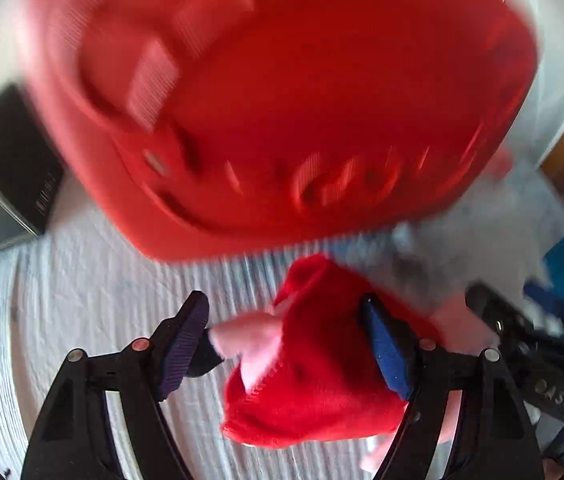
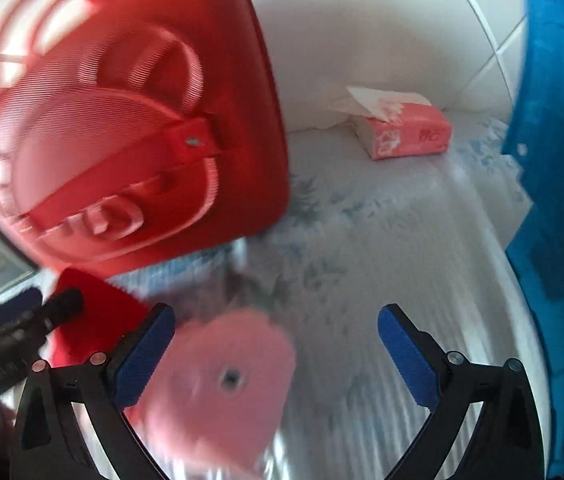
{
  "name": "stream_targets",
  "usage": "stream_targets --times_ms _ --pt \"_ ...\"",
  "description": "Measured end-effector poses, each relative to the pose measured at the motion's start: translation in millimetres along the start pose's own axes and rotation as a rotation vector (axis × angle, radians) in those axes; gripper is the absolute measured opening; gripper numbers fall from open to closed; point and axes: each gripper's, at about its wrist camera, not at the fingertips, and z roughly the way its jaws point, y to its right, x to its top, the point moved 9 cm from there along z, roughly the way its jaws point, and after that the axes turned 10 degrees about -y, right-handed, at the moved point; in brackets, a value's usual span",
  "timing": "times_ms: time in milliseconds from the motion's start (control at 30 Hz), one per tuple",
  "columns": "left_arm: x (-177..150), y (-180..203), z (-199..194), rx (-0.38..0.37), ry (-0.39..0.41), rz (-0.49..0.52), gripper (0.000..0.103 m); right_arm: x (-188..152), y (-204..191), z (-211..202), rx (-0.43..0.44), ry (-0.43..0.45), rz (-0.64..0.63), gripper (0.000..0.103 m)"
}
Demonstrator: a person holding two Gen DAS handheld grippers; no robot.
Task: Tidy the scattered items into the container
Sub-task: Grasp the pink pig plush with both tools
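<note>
Left hand-held gripper (image 1: 286, 344) has a red cloth toy (image 1: 314, 380) with pink parts between its jaws, pads on both sides of it, just in front of the red plastic basket (image 1: 302, 100) (heavy motion blur, basket tilted). Right hand-held gripper (image 2: 275, 344) stands wide, nothing clamped, over a blurred pink round item (image 2: 225, 380) on the pale bedspread (image 2: 382, 240). Pink tissue pack (image 2: 406, 134) lies well apart near the wall.
</note>
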Motion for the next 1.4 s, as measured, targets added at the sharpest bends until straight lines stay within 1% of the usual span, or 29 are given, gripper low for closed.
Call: stream_targets --times_ms 33,67,100,133,167,233,300,400,433,467,533,567,633,733,767,800,833,867,900,967,1033,1133,1167,1233,1267,1300,1333,1367,1400 --pt "-4.8 -2.8 -2.3 -0.014 0.012 -0.012 0.078 -0.4 -0.5 11.3 -0.018 -0.033 -0.014 0.103" --pt "-11.0 -5.7 -5.8 -0.017 0.008 -0.011 0.078 -10.5 -7.2 30.8 -0.029 -0.122 -0.067 0.102" --pt "-20.6 -9.7 -11.9 -0.022 0.008 -0.007 0.078 -18.6 -12.5 35.7 -0.014 -0.147 -0.097 0.102" --pt "-33.3 -14.1 -18.9 -0.026 0.008 -0.007 0.078 -23.3 -14.5 30.4 0.007 -0.125 -0.102 0.102" --pt "-44.8 -17.5 -23.9 -0.021 0.006 -0.006 0.078 -32.7 -18.2 18.7 0.049 -0.111 -0.113 0.102" --pt "-75.7 -23.0 -36.1 -0.004 0.008 0.006 0.078 -49.6 -27.2 4.9 0.114 -0.124 -0.139 0.102" --pt "-110.2 -27.1 -43.4 0.018 -0.016 0.018 0.078 -75.1 -42.5 -9.8 0.157 -0.139 -0.194 0.102" --pt "-153.9 -39.3 -30.1 0.012 -0.100 0.032 0.077 -116.0 -63.2 -17.3 0.183 -0.171 -0.262 0.102" --pt "-166.9 -41.9 -29.5 0.006 -0.116 0.032 0.077 -130.6 -67.1 -16.1 0.190 -0.187 -0.269 0.102" --pt "-179.2 -44.8 -31.8 0.005 -0.123 0.030 0.077 -142.2 -69.1 -12.7 0.195 -0.211 -0.266 0.102" --pt "-192.4 -49.1 -47.1 0.001 -0.094 0.024 0.077 -163.8 -66.7 -9.3 0.174 -0.239 -0.263 0.102" --pt "-194.3 -49.9 -57.2 -0.005 -0.071 0.024 0.077 -171.8 -63.5 -9.0 0.148 -0.245 -0.267 0.102" --pt "-185.4 -53.4 -71.6 -0.019 -0.008 0.024 0.077 -185.6 -56.6 -4.6 0.096 -0.270 -0.266 0.102" --pt "-162.4 -46.7 -89.4 -0.057 0.106 0.026 0.077 -191.2 -48.5 -4.8 0.036 -0.271 -0.269 0.101" --pt "-152.8 -42.8 -88.3 -0.069 0.131 0.028 0.077 -192.7 -47.4 -7.2 0.033 -0.278 -0.268 0.100" --pt "-147.3 -41.4 -80.3 -0.076 0.122 0.034 0.077 -193.4 -46.6 -9.6 0.026 -0.280 -0.271 0.099" --pt "-144.5 -36.5 -69.1 -0.072 0.089 0.043 0.077 -193.9 -45.9 -15.1 0.013 -0.276 -0.282 0.099" --pt "-140.8 -32.3 -57.9 -0.066 0.055 0.057 0.078 -194.2 -45.5 -19.7 0.005 -0.270 -0.290 0.099" --pt "-142.9 -26.4 -53.2 -0.051 0.046 0.067 0.078 -195.0 -44.7 -29.4 0.007 -0.260 -0.294 0.099" --pt "-144.1 -26.0 -55.9 -0.051 0.069 0.079 0.078 -195.3 -42.2 -48.9 0.034 -0.235 -0.279 0.099" --pt "-144.6 -27.1 -54.2 -0.060 0.060 0.085 0.078 -192.0 -35.1 -73.0 0.067 -0.195 -0.250 0.099" --pt "-157.5 -28.6 -55.2 -0.071 0.045 0.102 0.078 -181.7 -30.1 -88.3 0.108 -0.152 -0.212 0.099" --pt "-162.6 -24.8 -57.9 -0.073 0.042 0.108 0.078 -178.2 -34.8 -87.3 0.117 -0.151 -0.215 0.099" --pt "-171.2 -24.0 -58.8 -0.073 0.034 0.132 0.078 -182.5 -49.2 -74.3 0.128 -0.181 -0.233 0.099" --pt "-174.8 -24.6 -58.9 -0.071 0.032 0.147 0.078 -186.1 -55.7 -63.9 0.146 -0.214 -0.250 0.095" --pt "-180.2 -24.5 -60.3 -0.064 0.028 0.167 0.078 -189.2 -57.7 -55.2 0.139 -0.237 -0.261 0.088" --pt "-185.4 -23.6 -61.7 -0.060 0.024 0.189 0.078 -194.9 -57.1 -46.5 0.109 -0.265 -0.272 0.084" --pt "-190.5 -22.4 -62.0 -0.042 0.025 0.229 0.078 -199.7 -54.9 -39.5 0.097 -0.286 -0.274 0.084" --pt "-193.1 -21.9 -62.6 -0.025 0.031 0.255 0.079 -203.0 -52.9 -37.4 0.108 -0.297 -0.266 0.084"
